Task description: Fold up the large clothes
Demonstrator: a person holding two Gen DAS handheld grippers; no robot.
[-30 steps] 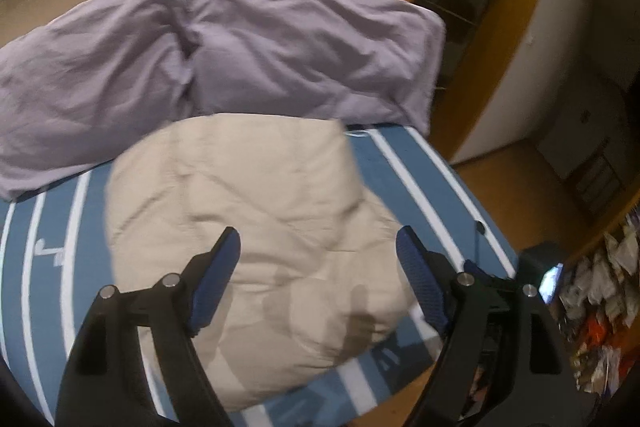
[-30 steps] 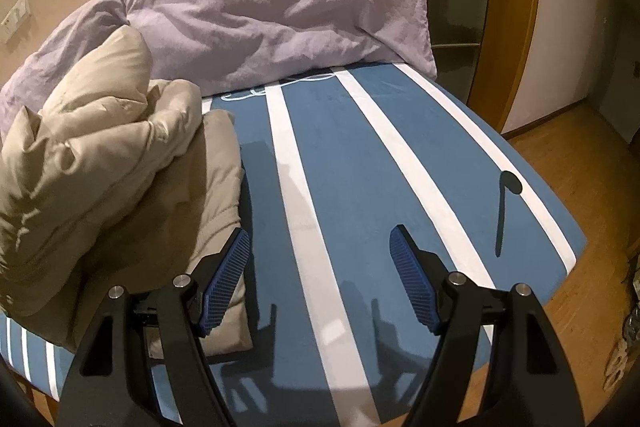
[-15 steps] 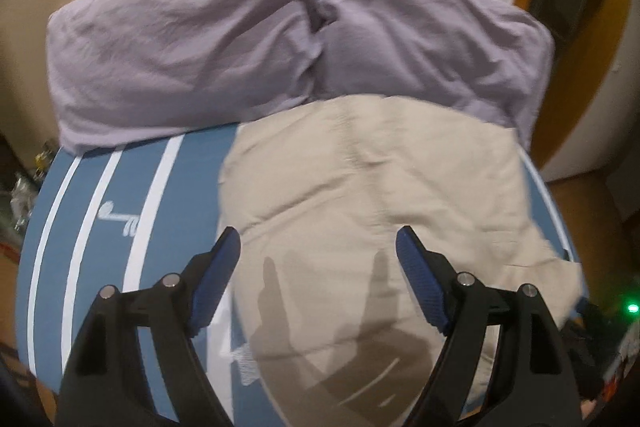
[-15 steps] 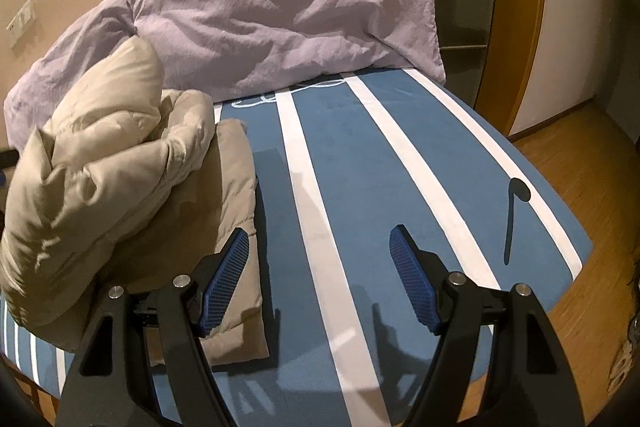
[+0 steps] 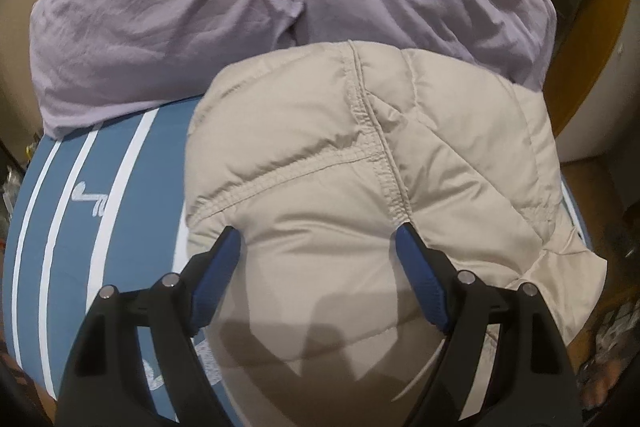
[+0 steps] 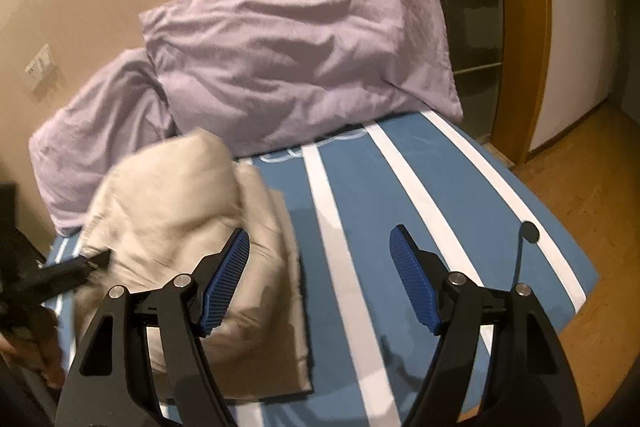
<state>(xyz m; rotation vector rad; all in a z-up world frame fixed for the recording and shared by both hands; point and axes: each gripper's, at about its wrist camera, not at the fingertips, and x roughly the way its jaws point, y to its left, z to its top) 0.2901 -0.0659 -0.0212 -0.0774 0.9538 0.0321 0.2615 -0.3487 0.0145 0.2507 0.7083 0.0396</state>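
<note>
Two grippers are hovering over the bed [image 6: 400, 187], and we are seeing both sets of fingers spread wide with nothing between their pads. The left gripper [image 5: 318, 275] is sitting directly above the beige puffer jacket [image 5: 360, 167]; its blue fingers [image 5: 216, 271] are straddling a puffy quilted panel, with the stitched seam running up just ahead of the right-hand finger. We cannot tell whether the tips are touching the fabric. The jacket is lying on the blue striped bedcover [image 5: 100, 195], its far edge butting against the two lilac pillows [image 5: 180, 19].

From the right wrist view, the right gripper [image 6: 320, 275] is hanging over bare bedcover, with the jacket [image 6: 192, 211] bunched beside and behind its left-hand finger; the left gripper [image 6: 96, 261] is showing at the jacket's near side. Compared with half a second ago, the left gripper is now much closer to the jacket, which is filling more of its view, and the lifted heap is lower and blurred.
</note>
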